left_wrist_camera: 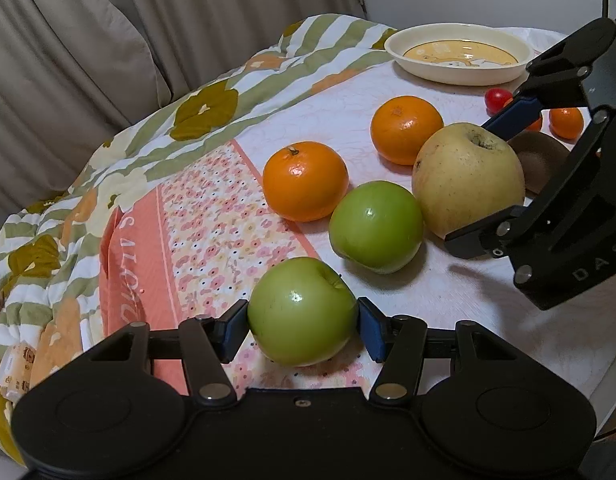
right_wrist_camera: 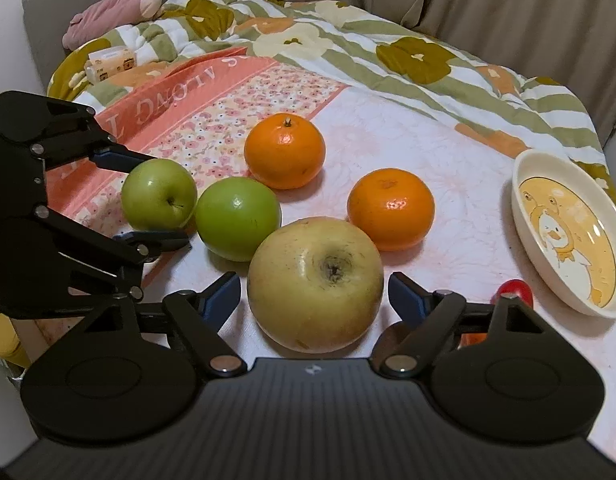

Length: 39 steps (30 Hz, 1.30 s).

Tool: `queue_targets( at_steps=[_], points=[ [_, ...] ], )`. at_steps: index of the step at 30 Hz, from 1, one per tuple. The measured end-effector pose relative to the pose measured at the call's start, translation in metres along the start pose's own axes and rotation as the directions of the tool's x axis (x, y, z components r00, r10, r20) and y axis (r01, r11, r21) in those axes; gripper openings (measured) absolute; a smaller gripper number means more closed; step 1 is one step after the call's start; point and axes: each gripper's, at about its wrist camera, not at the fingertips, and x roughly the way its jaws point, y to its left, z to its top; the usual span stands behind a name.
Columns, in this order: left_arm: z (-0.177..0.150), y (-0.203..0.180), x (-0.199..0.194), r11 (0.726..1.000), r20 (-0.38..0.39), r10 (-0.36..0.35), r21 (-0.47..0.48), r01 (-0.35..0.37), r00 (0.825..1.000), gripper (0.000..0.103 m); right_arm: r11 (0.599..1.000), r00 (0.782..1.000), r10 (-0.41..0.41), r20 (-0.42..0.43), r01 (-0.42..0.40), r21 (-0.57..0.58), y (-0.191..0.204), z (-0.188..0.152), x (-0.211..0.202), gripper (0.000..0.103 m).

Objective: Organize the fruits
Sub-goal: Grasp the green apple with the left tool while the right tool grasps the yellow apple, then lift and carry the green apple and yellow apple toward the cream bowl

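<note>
Floral bedding carries the fruit. Left gripper is clamped on a glossy green apple at six o'clock. Right gripper straddles a speckled yellow apple, pads just apart from it, at three o'clock of the green one.

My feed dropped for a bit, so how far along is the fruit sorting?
Nothing is sorted: the plate is empty. The left gripper grips a green apple; the right gripper brackets the yellow apple, not gripping. Second green apple and both oranges wait.
</note>
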Motion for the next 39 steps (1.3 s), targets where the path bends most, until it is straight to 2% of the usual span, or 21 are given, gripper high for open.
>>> queue_targets(
  at_steps=[7,15,19,30,39],
  points=[
    [-0.005,0.002,-0.005,1.000,-0.005,0.007,-0.019,-0.007,1.000,0.061,1.000,1.000,-0.005,-0.013,0.005,-0.017,0.001,0.001,0.007,0.090],
    [-0.006,0.007,-0.018,0.998,0.004,0.019,-0.059,-0.018,1.000,0.061,0.999,1.000,-0.008,-0.020,0.007,-0.047,0.003,0.000,0.006,0.090],
    [-0.004,0.010,-0.031,0.997,0.015,0.026,-0.074,-0.025,1.000,0.061,1.000,1.000,-0.004,-0.024,0.004,-0.019,0.005,-0.002,-0.001,0.089],
    [0.013,0.019,-0.078,0.991,0.055,0.038,-0.127,-0.031,0.998,0.061,0.997,0.998,-0.041,0.047,0.038,0.060,-0.006,0.007,-0.068,0.089],
    [0.052,0.011,-0.106,0.989,0.112,0.038,-0.147,-0.021,0.993,0.061,0.984,0.991,-0.099,0.092,0.084,0.156,-0.052,0.006,-0.129,0.089]
  ],
)
